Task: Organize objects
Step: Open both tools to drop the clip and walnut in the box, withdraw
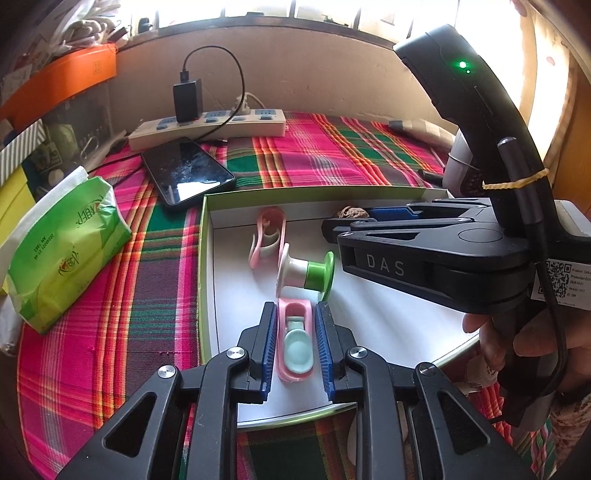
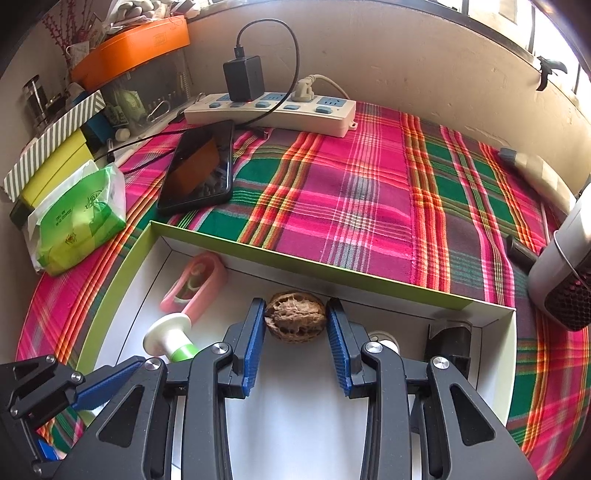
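Beige wall, bright overexposed windows above, pink-green plaid tablecloth, cluttered orange shelf at left

Box on the table, clutter behind and to its left

In the box: walnut at the far wall, spool and clip left of it; phone and power strip beyond

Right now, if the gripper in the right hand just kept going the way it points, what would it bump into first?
Probably the walnut: it sits right between the right gripper's blue pads, which look pressed on its sides. Just behind it stands the box's far wall.
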Demonstrator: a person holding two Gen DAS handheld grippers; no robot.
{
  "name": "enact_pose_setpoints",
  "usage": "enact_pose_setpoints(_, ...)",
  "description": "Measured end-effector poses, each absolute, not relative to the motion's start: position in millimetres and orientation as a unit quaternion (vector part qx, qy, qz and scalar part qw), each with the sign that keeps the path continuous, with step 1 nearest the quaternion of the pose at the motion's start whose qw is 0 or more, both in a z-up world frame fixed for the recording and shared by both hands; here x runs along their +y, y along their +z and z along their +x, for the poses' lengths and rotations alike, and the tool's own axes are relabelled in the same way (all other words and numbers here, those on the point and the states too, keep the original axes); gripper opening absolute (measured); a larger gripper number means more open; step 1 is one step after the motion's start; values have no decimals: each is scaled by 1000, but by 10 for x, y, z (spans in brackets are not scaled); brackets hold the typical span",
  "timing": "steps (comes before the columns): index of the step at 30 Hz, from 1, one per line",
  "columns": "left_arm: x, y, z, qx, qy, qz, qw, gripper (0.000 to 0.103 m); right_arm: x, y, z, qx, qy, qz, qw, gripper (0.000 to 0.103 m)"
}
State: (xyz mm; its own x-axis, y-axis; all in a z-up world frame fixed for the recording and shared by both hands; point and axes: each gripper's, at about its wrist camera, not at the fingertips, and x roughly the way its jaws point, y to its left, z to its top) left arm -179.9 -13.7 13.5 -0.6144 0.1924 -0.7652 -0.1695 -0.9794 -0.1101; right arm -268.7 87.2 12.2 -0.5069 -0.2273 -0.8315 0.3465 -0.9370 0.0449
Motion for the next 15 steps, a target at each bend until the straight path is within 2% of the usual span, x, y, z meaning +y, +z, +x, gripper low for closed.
enact_pose_setpoints(1,-128,136,-1796,-12,898,-427,102,24,876,128,-2686,62,-866,467,166,37)
enact_pose_setpoints(3,-114,140,-1792,-10,898,-427,103,27,881,144,-2683,58,-867,466,166,48)
enact_pose_setpoints(4,-114,143,-1792,-10,898,-427,102,27,880,152,-2681,58,-868,464,166,49)
enact_pose_setpoints(15,-121,182,-1713,-16,899,-426,103,28,925,250,-2573,47,-875,453,166,49)
